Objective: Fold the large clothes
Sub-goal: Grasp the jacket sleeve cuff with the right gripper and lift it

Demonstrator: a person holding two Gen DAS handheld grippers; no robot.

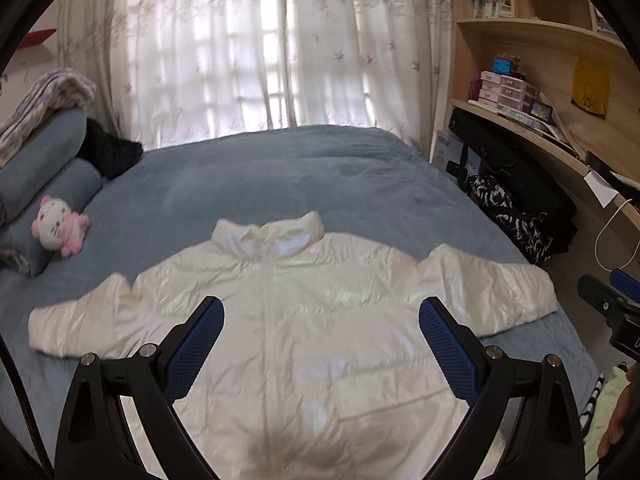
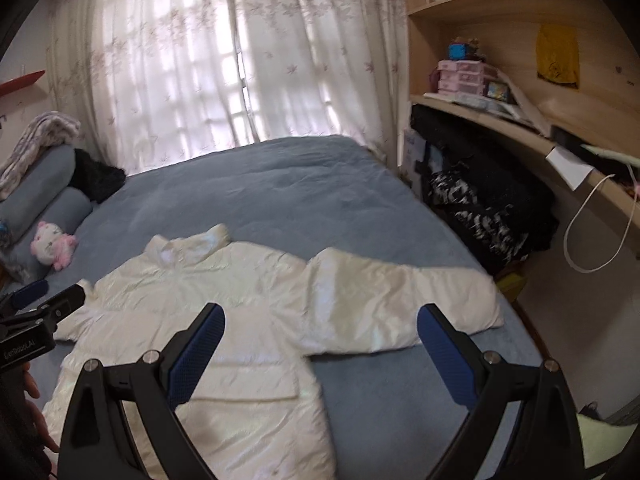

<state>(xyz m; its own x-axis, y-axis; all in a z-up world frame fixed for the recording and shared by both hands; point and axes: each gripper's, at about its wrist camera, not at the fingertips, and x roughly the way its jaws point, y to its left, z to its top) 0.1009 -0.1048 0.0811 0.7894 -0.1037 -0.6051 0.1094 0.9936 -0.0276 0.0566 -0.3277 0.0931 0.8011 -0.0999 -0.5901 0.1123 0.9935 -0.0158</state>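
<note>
A shiny white puffer jacket (image 1: 304,320) lies flat and front up on the blue bed (image 1: 280,176), zip closed, collar toward the window, both sleeves spread out. My left gripper (image 1: 320,312) is open and empty, hovering above the jacket's chest. My right gripper (image 2: 320,320) is open and empty, above the jacket (image 2: 224,320) near its right sleeve (image 2: 400,304). The right gripper shows at the right edge of the left wrist view (image 1: 612,300); the left gripper shows at the left edge of the right wrist view (image 2: 44,312).
Blue bolster pillows (image 1: 44,176), a folded blanket (image 1: 40,100) and a pink-and-white plush cat (image 1: 60,228) sit at the bed's left. A wooden desk and shelves (image 1: 560,80) stand on the right, with dark bags (image 1: 520,208) between desk and bed. Curtains (image 1: 260,48) cover the window.
</note>
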